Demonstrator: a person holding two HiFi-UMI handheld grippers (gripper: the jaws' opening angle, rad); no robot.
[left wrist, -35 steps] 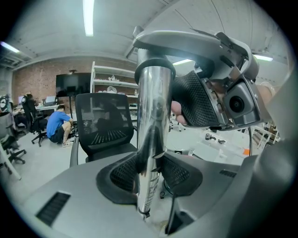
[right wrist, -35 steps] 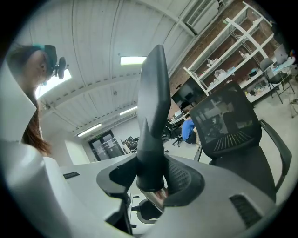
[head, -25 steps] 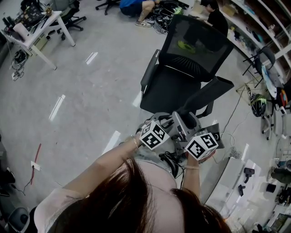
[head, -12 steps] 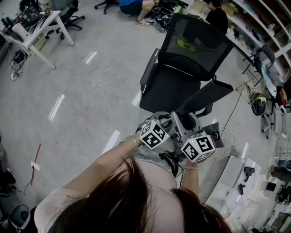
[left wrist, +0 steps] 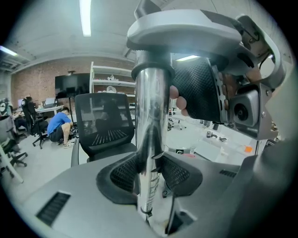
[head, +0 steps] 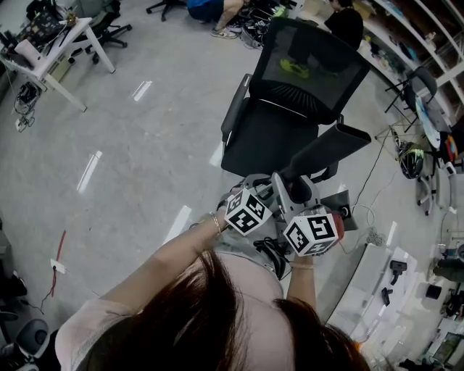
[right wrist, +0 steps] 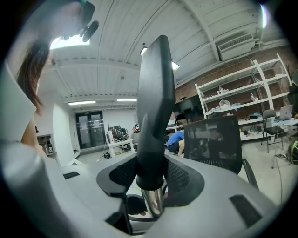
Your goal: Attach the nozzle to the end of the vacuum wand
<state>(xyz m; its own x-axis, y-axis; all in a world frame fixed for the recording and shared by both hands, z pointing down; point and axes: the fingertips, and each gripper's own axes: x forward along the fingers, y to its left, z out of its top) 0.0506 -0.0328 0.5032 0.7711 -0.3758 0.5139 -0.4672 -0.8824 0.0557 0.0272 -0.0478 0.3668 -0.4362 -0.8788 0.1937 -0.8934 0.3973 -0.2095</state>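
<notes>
A long black crevice nozzle (head: 326, 148) (right wrist: 156, 102) slants up to the right from my two grippers, above the black chair. My right gripper (right wrist: 151, 179) (head: 299, 194) is shut on the nozzle's round collar. A short piece of chrome wand (right wrist: 152, 201) shows just below that collar. In the left gripper view the chrome wand (left wrist: 151, 135) stands upright between the black pads, and my left gripper (left wrist: 150, 174) (head: 267, 192) is shut on it. The two grippers sit side by side, close to the person's body. The joint itself is hidden behind the jaws.
A black mesh office chair (head: 290, 94) stands right in front of the grippers. A white table (head: 54, 54) stands far left. Shelving and clutter (head: 428, 109) line the right side. A crouching person in blue (head: 210, 9) is at the back, and grey floor (head: 130, 159) lies to the left.
The right gripper has rolled about its own axis, so its marker cube now sits lower and closer to the left one. The nozzle has shifted slightly. The left gripper has kept still.
</notes>
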